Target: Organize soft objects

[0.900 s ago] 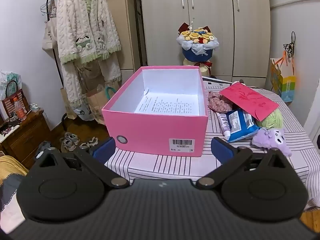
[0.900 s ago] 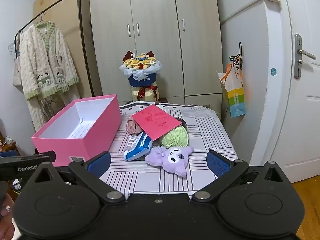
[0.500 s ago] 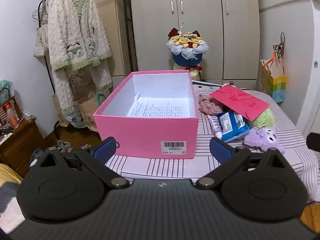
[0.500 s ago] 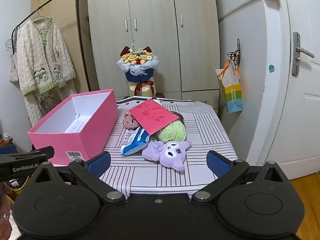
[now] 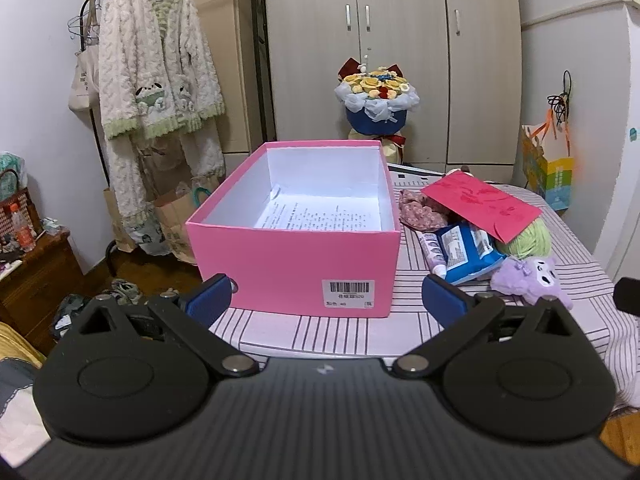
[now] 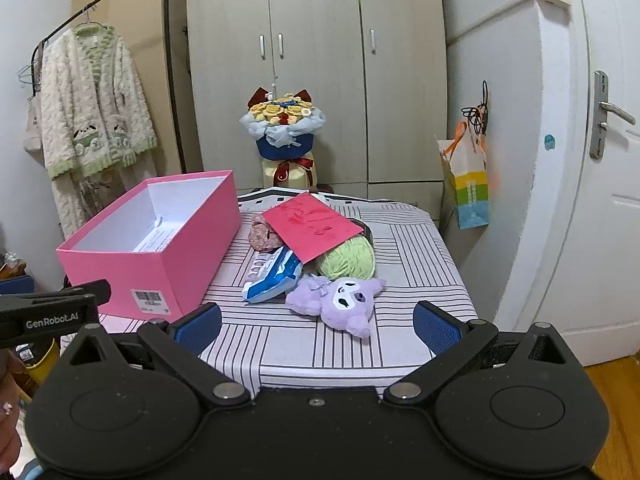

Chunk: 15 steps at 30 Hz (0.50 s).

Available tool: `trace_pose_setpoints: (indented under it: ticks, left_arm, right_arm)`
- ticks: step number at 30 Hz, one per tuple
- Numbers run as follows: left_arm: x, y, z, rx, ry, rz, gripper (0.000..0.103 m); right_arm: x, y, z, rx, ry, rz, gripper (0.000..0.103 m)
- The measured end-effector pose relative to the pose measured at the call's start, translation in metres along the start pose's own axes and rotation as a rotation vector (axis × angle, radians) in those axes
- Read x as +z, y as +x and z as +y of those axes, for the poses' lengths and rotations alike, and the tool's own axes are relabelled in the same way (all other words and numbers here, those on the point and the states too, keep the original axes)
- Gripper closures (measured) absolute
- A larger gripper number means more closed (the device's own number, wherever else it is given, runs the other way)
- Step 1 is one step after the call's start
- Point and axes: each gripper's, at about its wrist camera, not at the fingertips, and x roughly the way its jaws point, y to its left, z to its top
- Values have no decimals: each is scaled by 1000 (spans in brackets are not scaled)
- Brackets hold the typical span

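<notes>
An open pink box (image 5: 296,256) (image 6: 176,252) with a printed sheet inside stands on the left of a striped table (image 6: 404,256). To its right lies a heap: a purple plush toy (image 6: 340,300) (image 5: 528,278), a green yarn ball (image 6: 348,260) (image 5: 526,242), a pinkish fabric piece (image 6: 262,234) (image 5: 420,210), a blue packet (image 6: 276,276) (image 5: 466,252), a tube (image 5: 434,254), and a red envelope (image 6: 316,226) (image 5: 480,204) on top. My left gripper (image 5: 326,300) is open in front of the box. My right gripper (image 6: 316,324) is open in front of the plush toy. Both are empty.
A flower bouquet (image 6: 282,128) stands behind the table before a wardrobe (image 6: 316,72). A fluffy robe hangs on a rack (image 5: 156,92) at left. A colourful paper bag (image 6: 468,184) hangs at right by a door. A wooden cabinet (image 5: 36,276) stands far left.
Both grippers have drawn back and risen slightly, so the table and box look lower and farther. Both stay open and empty. Nothing on the table has moved.
</notes>
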Motion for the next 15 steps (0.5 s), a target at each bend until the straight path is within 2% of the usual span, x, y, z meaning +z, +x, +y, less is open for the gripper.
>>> trace_pose_setpoints:
  ticks: [15]
  left_arm:
    - [-3, 0, 7, -30, -17, -23, 0]
  right_arm:
    - [-4, 6, 1, -11, -13, 14, 0]
